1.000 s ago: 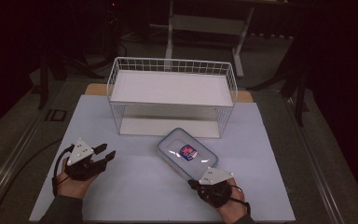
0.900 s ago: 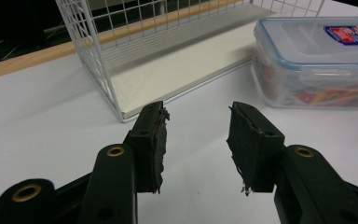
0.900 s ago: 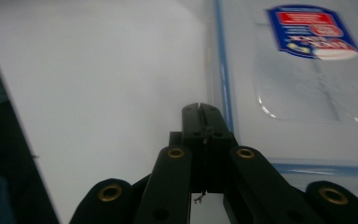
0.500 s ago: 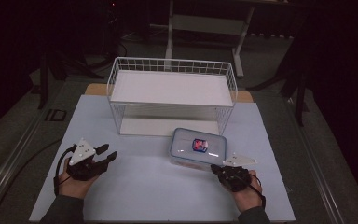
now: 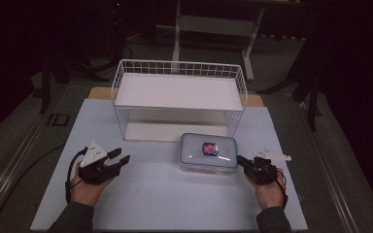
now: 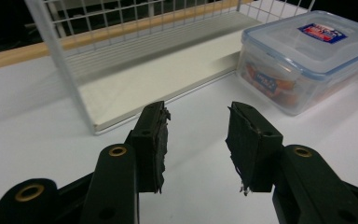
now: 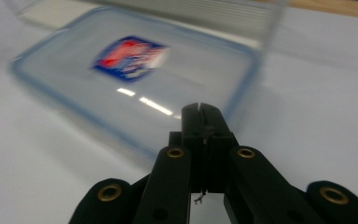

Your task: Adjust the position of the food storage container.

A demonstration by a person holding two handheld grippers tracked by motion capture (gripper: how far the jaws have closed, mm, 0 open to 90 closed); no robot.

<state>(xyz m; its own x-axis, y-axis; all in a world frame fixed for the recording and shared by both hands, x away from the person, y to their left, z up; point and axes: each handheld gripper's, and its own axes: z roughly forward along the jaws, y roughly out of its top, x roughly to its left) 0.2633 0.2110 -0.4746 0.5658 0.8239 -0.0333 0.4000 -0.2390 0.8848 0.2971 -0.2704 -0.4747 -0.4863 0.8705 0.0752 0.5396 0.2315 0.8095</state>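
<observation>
The clear plastic box [image 5: 209,154] with its blue-rimmed lid sits flat on the white table [image 5: 165,204], just in front of the wire basket's [image 5: 179,99] right half. A red and blue label lies on the lid. Through the box wall in your left gripper view [image 6: 307,56] you can make out orange packets inside, though their print is too small to read, and the box's right end is cut off by the frame edge.

Your right gripper [image 5: 244,162] sits at the box's right near corner. Its jaws are pressed together with nothing between them, as your right gripper view [image 7: 200,114] shows plainly. Whether the tips touch the box rim you cannot tell: the high view is too small there, and your right gripper view of the box [image 7: 135,70] is smeared with blur.

Your left gripper [image 5: 119,158] rests well apart from the box, to its left on the table. Its jaws stand about half open and hold nothing; bare table shows between the pads [image 6: 156,135].

The basket's raised white shelf hides part of the lower board beneath it. The room behind the table is too dark to read.
</observation>
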